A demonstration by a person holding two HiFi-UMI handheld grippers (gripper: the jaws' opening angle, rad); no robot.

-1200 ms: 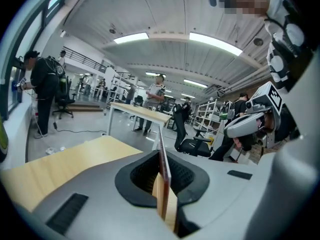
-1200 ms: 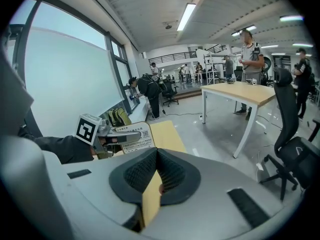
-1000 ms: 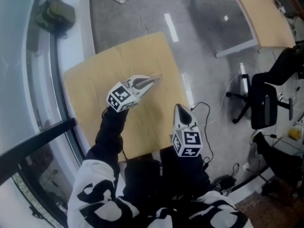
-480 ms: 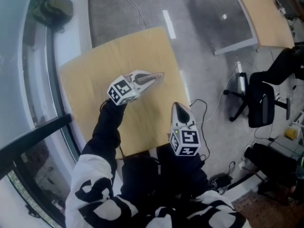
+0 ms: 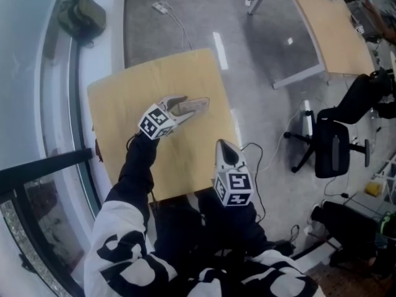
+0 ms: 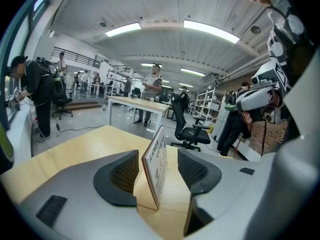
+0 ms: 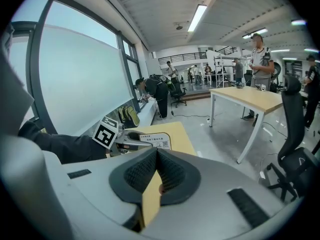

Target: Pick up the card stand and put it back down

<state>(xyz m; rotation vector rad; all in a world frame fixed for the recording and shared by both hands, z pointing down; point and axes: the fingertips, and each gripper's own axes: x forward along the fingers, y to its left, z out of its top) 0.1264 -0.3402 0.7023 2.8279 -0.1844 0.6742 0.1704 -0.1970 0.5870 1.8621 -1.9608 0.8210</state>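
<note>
Card stand [image 6: 155, 164] sits loose between the opening left tongs [image 6: 159, 170]; right tongs [image 7: 156, 159] are closed.

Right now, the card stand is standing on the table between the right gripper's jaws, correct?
Not quite. The card stand stands on the table between the left gripper's jaws, not the right's. The left gripper view shows it there, with the jaws opening around it. The right gripper's jaws are together and empty.
</note>
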